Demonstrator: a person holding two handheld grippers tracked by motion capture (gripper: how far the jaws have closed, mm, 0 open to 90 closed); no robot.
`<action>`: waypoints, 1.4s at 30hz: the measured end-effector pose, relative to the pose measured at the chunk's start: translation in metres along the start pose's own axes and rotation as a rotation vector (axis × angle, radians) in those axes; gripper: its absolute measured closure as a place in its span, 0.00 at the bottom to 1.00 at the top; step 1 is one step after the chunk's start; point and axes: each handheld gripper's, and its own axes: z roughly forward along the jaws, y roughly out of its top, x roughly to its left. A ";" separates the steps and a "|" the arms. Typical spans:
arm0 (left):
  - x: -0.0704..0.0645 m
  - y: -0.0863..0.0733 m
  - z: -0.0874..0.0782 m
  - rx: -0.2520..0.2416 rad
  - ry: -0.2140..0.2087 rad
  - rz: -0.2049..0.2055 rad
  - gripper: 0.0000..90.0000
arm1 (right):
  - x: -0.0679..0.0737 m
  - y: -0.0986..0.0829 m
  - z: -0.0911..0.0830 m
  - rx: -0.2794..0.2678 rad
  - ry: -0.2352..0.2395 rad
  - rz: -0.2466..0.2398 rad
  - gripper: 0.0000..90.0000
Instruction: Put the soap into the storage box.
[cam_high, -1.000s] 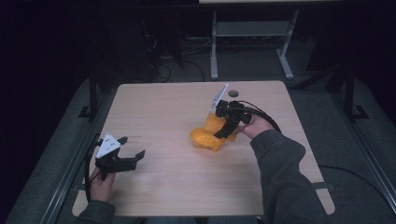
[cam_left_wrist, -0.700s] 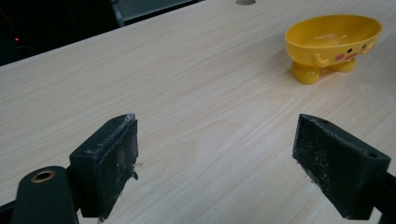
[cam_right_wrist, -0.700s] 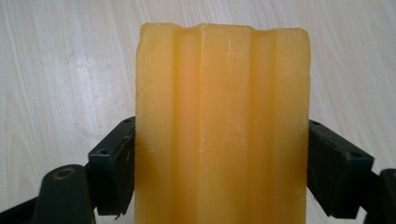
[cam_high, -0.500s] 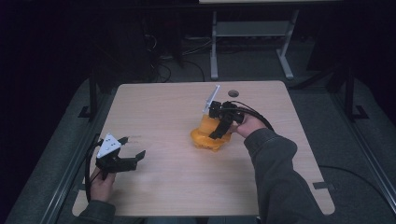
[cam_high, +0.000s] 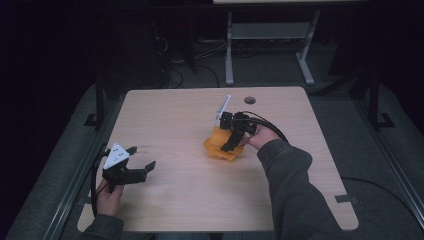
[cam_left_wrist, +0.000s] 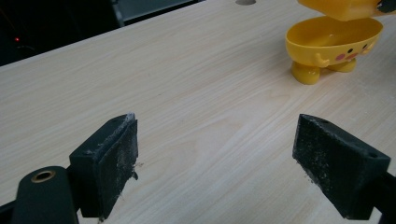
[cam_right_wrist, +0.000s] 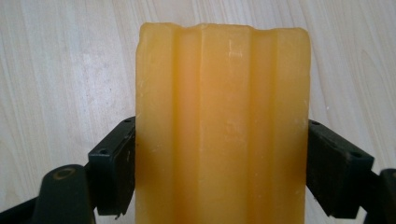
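On the table (cam_high: 170, 120): a pale wood-grain top with rounded corners and a small round hole (cam_high: 249, 100) near its far edge.

Right tool (cam_high: 229, 148): right of the table's middle, held by a hand (cam_high: 261, 138) in a dark sleeve (cam_high: 295, 190); its grey plate (cam_high: 223, 110) tilts up toward the far side.

Right tool's state: clamped on the soap bar (cam_right_wrist: 223, 126); in the right gripper view (cam_right_wrist: 223, 177) the two black pads press the bar's two long sides.

Soap bar: an orange-yellow block with lengthwise ridges on its face, its far end standing clear past the jaws, with bare table behind it. In the left gripper view its underside (cam_left_wrist: 338, 7) hangs just above the dish, apart from it.

Soap dish (cam_left_wrist: 332, 44): a yellow oval bowl on short legs, with small arms and a face with pink cheeks on its side. It stands upright on the table, directly under the bar and the right tool; in the high view (cam_high: 216, 150) it peeks out beneath them.

Left tool (cam_high: 142, 162): near the table's left front corner, well apart from the dish, held by the left hand (cam_high: 107, 197) and pointing toward the table's middle.

Left tool's state: jaws wide apart with nothing between them; in the left gripper view (cam_left_wrist: 224, 163) bare wood shows between the pads.

Beyond the table: a grey floor with cables (cam_high: 175, 75) and a light metal frame (cam_high: 270, 45).
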 end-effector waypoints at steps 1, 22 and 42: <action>0.000 0.000 0.000 0.001 0.001 0.001 0.15 | 0.000 0.001 0.001 0.001 0.000 0.000 0.23; 0.000 0.000 0.000 -0.001 0.001 0.003 0.15 | 0.003 0.011 0.015 0.031 0.007 -0.026 0.23; 0.000 0.000 0.000 -0.008 0.003 -0.003 0.15 | 0.002 0.018 0.023 0.077 0.017 -0.040 0.23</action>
